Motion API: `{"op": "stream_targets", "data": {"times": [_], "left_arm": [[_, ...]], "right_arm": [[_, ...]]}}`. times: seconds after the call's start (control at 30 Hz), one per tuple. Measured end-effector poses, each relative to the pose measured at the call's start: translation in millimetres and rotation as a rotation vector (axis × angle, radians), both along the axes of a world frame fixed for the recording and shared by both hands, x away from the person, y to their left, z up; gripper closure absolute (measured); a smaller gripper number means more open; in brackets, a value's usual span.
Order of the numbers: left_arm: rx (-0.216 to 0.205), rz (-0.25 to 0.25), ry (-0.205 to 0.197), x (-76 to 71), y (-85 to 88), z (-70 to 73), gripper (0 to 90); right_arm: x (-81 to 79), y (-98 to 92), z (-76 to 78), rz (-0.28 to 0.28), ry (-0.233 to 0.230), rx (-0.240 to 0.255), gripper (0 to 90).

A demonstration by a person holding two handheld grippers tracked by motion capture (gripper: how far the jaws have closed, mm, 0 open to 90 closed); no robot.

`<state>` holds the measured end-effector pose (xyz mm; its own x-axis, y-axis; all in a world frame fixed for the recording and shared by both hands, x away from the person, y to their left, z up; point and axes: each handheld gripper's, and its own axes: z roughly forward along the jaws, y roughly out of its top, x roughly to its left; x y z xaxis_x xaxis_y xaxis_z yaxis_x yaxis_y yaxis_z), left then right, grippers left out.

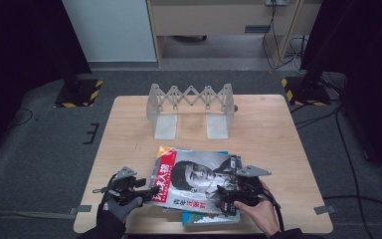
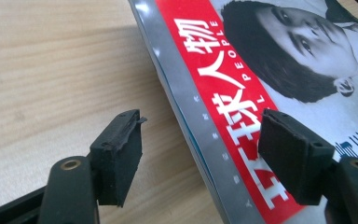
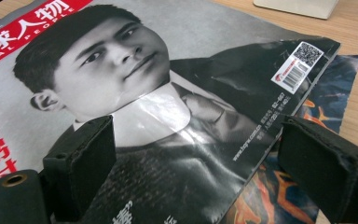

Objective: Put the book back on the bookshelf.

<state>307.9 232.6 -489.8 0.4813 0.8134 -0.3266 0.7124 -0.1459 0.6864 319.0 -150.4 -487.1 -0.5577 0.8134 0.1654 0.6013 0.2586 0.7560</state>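
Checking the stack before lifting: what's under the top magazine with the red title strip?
Under the top magazine lies at least one more magazine with a dark blue and orange cover, poking out at one edge. Most of it is covered, so its title, and whether more lie beneath, can't be told.

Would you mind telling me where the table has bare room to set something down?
Bare wood lies between the folding rack and the top magazine, and in strips along the table's left and right edges. The near middle is crowded: the stacked magazines, the left tongs at the spine, the right tongs on the cover.
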Motion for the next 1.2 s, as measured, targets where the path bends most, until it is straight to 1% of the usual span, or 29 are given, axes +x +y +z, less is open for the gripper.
{"op": "stream_targets", "data": {"times": [0.1,0.17,0.23,0.4,0.47,0.57,0.63,0.67,0.7,0.73,0.8,0.83,0.87,0.9,0.93,1.0,1.03,1.07,1.1,1.13,1.2], "left_arm": [[-0.023,-0.008,0.024,0.1,-1.8,-2.8,27.5],[-0.040,-0.019,0.037,1.1,-3.6,-5.0,26.3],[-0.067,-0.032,0.064,1.6,-6.5,-7.2,25.7],[-0.092,-0.057,0.087,2.4,-11.7,-9.4,25.0],[-0.108,-0.071,0.100,2.5,-13.6,-10.0,25.4],[-0.105,-0.069,0.097,1.4,-14.1,-8.0,26.6],[-0.104,-0.067,0.091,0.8,-12.1,-5.7,30.2],[-0.110,-0.062,0.075,-0.2,-10.2,-2.8,33.7],[-0.126,-0.064,0.065,-0.9,-9.4,-0.9,35.7],[-0.126,-0.064,0.065,-0.9,-9.4,-0.9,35.7],[-0.170,-0.058,0.032,-2.0,-7.7,5.0,36.9],[-0.189,-0.054,0.022,-2.1,-7.2,6.3,37.2],[-0.224,-0.049,0.012,-1.8,-5.8,8.2,38.2],[-0.247,-0.050,0.010,-1.4,-5.1,9.2,38.7],[-0.272,-0.050,0.009,-0.5,-4.2,9.9,39.2],[-0.296,-0.053,0.020,1.4,-4.3,9.8,39.7],[-0.296,-0.053,0.020,1.4,-4.3,9.8,40.0],[-0.309,-0.060,0.045,4.7,-6.8,7.0,40.3],[-0.309,-0.060,0.045,4.7,-6.8,7.0,40.2],[-0.302,-0.071,0.056,7.4,-8.6,5.4,40.8],[-0.312,-0.082,0.064,9.6,-9.1,4.9,41.8]], "right_arm": [[-1.6,-0.3,-0.4,0.001,0.001,0.008,11.4],[-1.5,0.2,-0.9,0.001,-0.002,0.003,10.7],[-1.6,0.8,-1.1,0.001,-0.005,0.003,10.7],[-2.4,3.3,-1.9,0.005,-0.012,-0.005,10.1],[-2.6,3.2,-1.8,0.000,-0.006,0.006,10.1],[-2.5,3.0,-2.0,0.002,-0.008,0.005,9.8],[-2.5,2.9,-2.4,0.005,-0.011,0.004,9.4],[-2.6,3.0,-2.5,0.005,-0.009,0.006,9.0],[-2.4,3.0,-2.7,0.006,-0.010,0.008,8.6],[-2.4,3.0,-2.7,0.006,-0.010,0.008,8.6],[-2.3,2.7,-2.9,0.010,-0.010,0.010,8.3],[-2.4,2.6,-3.0,0.008,-0.009,0.014,8.3],[-2.2,2.4,-3.1,0.009,-0.011,0.014,8.2],[-2.1,2.1,-3.2,0.009,-0.010,0.017,8.1],[-2.0,2.0,-3.3,0.008,-0.010,0.019,8.0],[-2.0,1.8,-3.4,0.009,-0.009,0.022,8.0],[-2.0,1.8,-3.5,0.010,-0.010,0.023,7.8],[-2.0,1.9,-3.6,0.010,-0.010,0.024,7.5],[-2.0,2.0,-3.6,0.011,-0.010,0.023,7.5],[-2.0,2.0,-3.7,0.012,-0.012,0.023,7.4],[-2.0,1.8,-3.8,0.013,-0.012,0.025,7.4]]}}
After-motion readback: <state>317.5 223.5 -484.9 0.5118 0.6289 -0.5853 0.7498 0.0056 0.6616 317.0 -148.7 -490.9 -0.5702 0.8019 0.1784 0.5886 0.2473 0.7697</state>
